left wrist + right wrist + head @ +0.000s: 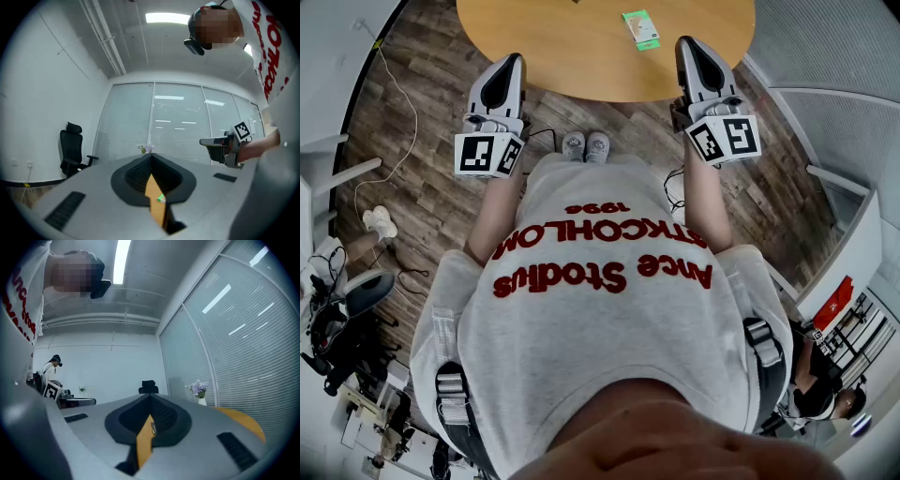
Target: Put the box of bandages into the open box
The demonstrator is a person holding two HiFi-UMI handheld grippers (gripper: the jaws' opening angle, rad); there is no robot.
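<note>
Head view holds two grippers, one table and one box of bandages. The left gripper [508, 73] at upper left and the right gripper [692, 56] at upper right both point at the near edge of the round wooden table [572, 61] along the top of the frame. The green-and-white box of bandages [640, 28] lies flat on the tabletop at top centre-right, near the right gripper's tip and touching neither gripper. Two pale shoes [586, 145] stand on the plank floor [431, 122] between the grippers, and only this view shows them. Left gripper view shows that gripper's two jaws pressed together with nothing clamped. A thin strip of tabletop and a speck of the green box show in the slit below them. It also shows the right gripper side-on at centre right and one black office chair [70, 152] at left. Right gripper view shows its own pair of jaws likewise closed on nothing. At lower right are one vase of flowers [199, 392] and the table's edge. One person in the background [50, 367] stands at far left, seen in no other view.
</note>
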